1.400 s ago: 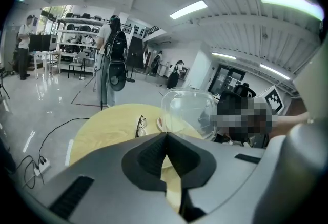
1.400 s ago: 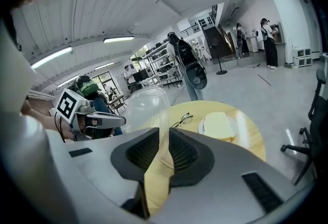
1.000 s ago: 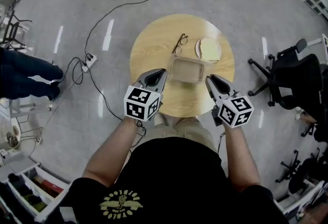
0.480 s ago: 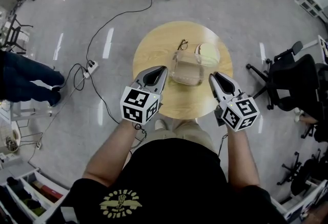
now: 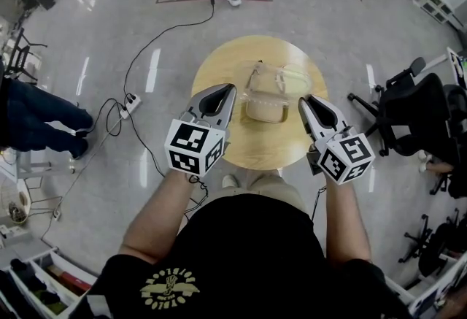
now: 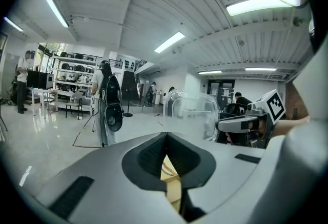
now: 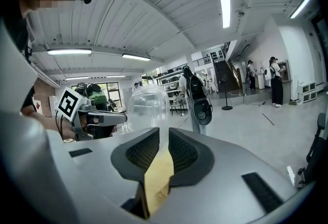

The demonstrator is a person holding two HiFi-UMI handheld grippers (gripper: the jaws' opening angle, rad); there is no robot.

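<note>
Clear container [image 5: 267, 95] is held above the centre of the round wooden table [image 5: 255, 146], long axis running gripper to gripper. Left gripper [image 5: 222, 97] and right gripper [image 5: 307, 106] jaws are clamped on its ends. Glossy grey floor [image 5: 109, 33]; shelving [image 6: 72, 72] behind.

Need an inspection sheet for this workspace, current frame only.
Surface: round wooden table, mostly bare.
Job's things: clear plastic container level with and between the two grippers; contact cannot be told.
Clutter: glasses and plate on the table's far side.
Grippers: left gripper, right gripper; jaws together, nothing between.
Cables: power strip and cable on the floor, left.
Surroundings: office chair right; person's legs left.
</note>
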